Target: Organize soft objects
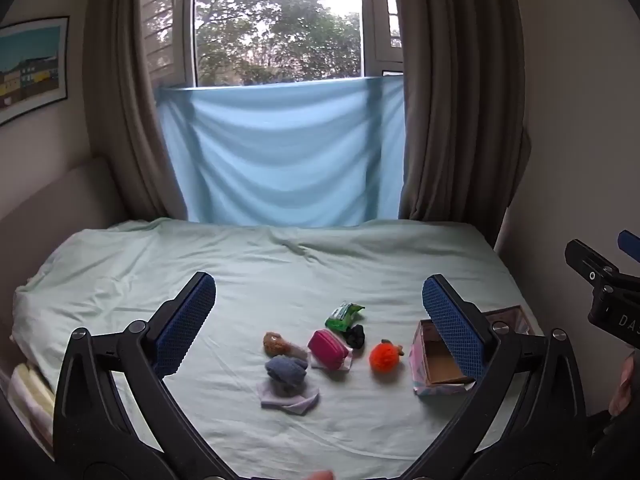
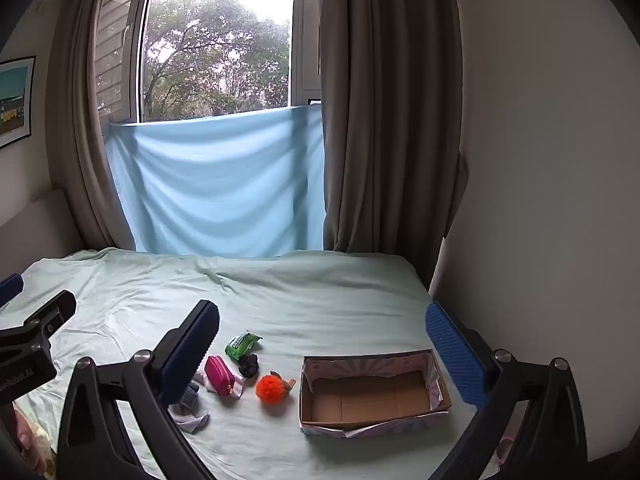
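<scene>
Pale green bedding covers the bed (image 1: pixel 304 264), with a window (image 1: pixel 280 20) and a hanging blue sheet (image 1: pixel 280 152) behind it. Ahead of and below both claws lies a small cluster of soft things, none yet put away: an orange pompom (image 1: pixel 385 357), a pink pouch (image 1: pixel 328 349), a black scrunchie (image 1: pixel 355 336) just past it, a green packet (image 1: pixel 343 315) farthest out, a brown plush (image 1: pixel 280 345), and a grey sock bundle (image 1: pixel 286 372) resting on a white cloth (image 1: pixel 290 399).

An open cardboard box (image 2: pixel 374 394) sits empty, to the right of the cluster. It lies squarely between the fingers of the right claw (image 2: pixel 322 350), while in the left wrist view it is partly hidden behind the right-hand finger of the left claw (image 1: pixel 319 320).

Both claws hover above the bed with their fingers spread wide apart, holding nothing.

To my eye the sorting has not begun; this is the approach to a first pick. The pompom is nearest the box and stands clear of its neighbours, so it looks the easiest start. Whichever claw goes must drop toward the bedding, straddle the thing, and close gently.
</scene>
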The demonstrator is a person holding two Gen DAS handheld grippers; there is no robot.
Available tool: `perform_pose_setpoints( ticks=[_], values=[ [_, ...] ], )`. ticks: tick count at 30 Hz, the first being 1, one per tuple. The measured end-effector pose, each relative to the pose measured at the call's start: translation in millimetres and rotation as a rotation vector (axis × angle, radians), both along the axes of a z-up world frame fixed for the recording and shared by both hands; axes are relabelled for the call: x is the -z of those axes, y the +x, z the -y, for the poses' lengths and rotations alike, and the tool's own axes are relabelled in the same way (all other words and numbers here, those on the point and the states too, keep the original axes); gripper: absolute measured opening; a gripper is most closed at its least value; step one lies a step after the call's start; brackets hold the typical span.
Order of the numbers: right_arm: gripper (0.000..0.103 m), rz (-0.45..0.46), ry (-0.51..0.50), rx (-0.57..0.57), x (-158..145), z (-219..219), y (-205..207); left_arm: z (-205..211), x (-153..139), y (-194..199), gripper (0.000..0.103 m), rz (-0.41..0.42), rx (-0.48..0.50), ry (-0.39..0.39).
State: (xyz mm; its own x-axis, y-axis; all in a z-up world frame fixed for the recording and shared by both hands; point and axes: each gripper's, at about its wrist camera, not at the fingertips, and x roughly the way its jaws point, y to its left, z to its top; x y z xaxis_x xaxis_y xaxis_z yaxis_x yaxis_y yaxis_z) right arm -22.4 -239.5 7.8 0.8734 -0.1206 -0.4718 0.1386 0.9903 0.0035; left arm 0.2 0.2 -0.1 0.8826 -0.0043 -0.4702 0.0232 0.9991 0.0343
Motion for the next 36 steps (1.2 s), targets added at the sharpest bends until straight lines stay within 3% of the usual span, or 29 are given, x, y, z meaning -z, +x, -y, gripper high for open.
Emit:
perform_pose_setpoints(
  ticks=[7, 11, 36],
  values=[
    [0.103, 0.003, -0.006, -0.006, -8.6, -0.1, 1.7, 12.6, -2.0, -4.7, 0.103, 0.017, 0.003, 0.003],
    [0.103, 0.004, -0.003, -0.003, -11.0, 1.9, 2.8, 0.5, -8.3, -5.9, 0.103, 0.026, 0.006, -0.039],
    [0.103, 0.007, 0.016, -0.015, -7.6, -2.1, 0.4, 0.6, -1.1, -6.6, 0.103, 0.021, -0.006, -0.03]
  ],
)
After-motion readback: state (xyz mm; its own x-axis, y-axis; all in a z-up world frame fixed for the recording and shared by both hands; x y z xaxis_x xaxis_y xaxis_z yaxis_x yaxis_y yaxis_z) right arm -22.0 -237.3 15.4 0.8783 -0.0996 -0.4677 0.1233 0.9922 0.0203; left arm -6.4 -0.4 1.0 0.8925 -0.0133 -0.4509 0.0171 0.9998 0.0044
